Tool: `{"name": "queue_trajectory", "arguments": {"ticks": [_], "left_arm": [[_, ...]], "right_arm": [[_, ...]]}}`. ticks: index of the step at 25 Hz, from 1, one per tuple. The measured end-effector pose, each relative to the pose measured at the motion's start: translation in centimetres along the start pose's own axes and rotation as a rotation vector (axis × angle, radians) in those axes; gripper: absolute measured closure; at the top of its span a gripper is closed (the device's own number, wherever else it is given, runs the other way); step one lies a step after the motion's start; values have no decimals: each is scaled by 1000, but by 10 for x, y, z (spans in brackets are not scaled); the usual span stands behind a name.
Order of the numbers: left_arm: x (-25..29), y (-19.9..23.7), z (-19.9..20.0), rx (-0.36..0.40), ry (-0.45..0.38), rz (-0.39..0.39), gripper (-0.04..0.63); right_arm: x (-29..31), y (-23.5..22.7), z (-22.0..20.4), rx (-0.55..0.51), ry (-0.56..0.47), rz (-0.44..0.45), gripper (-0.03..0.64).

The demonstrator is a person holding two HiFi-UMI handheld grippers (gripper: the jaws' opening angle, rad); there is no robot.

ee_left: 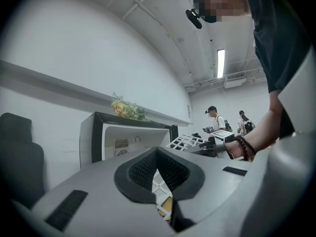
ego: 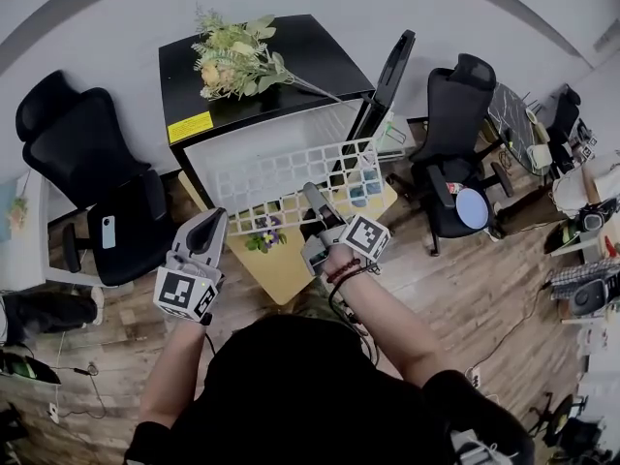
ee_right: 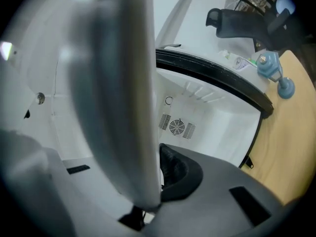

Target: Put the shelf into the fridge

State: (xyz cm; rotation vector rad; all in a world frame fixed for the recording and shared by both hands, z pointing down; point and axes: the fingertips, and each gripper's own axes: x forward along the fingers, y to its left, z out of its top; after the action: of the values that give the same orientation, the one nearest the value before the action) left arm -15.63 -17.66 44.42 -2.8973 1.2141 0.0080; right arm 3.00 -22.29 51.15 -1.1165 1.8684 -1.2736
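No text can be read; the yellow label (ego: 189, 127) on top of the fridge (ego: 254, 71) is illegible.

White grid-patterned shelf (ego: 291, 177), black fridge (ego: 291, 51) with white interior, yellow label (ego: 190, 127)

The little light-wood table (ego: 283, 271) does all the carrying here. A black mini fridge (ego: 247, 66) sits on its 12 o'clock half, with a small purple-flowered plant (ego: 263, 240) in front of it at about 6 and some pale blue bits (ee_right: 270, 67) over at 3. The table stands on a wood floor (ego: 484, 298), with one black office chair (ego: 92, 163) at 9 o'clock and another chair (ego: 455, 134) at 3.
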Motion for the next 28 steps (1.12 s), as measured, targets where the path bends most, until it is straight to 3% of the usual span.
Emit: {"name": "queue_trajectory", "arguments": {"ticks": [5,14,28], "left_arm": [[9,1,0,-3,10,30,577],[15,-1,-5,0,37,48,577],[16,12,-13,-20,46,55,577]], "right_arm": [[8,-22,5,156,18,-7,572],[32,-19,3,200,90,45,572],[44,-24,1,291,104,52,572]]}}
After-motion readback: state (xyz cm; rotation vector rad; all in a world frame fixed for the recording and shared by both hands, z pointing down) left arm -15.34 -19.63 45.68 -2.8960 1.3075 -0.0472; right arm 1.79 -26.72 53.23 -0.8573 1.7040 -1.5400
